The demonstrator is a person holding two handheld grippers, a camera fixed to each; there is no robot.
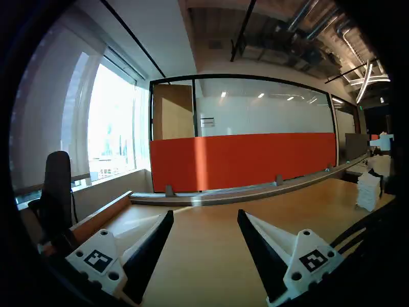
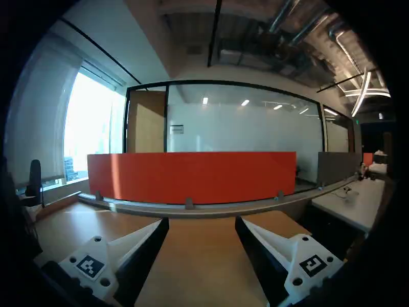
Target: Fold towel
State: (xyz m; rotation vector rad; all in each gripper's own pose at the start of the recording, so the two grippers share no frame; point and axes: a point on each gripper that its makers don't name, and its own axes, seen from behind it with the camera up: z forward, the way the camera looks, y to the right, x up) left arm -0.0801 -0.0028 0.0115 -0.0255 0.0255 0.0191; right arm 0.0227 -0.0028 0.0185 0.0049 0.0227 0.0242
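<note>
The left claw [image 1: 205, 212] hangs wide open over the bare wooden surface [image 1: 204, 261], gripping nothing. The right claw [image 2: 202, 219] is spread just as wide over the same kind of wood, also empty. At the far right of the left gripper view sits a white stack of towels [image 1: 369, 190], folded, well apart from the fingers, its far side hard to make out. An orange divider [image 1: 240, 161] runs along the back, and a black chair [image 1: 55, 192] stands at the left. Small items on a pale surface [image 2: 358, 202] are too tiny to identify.
</note>
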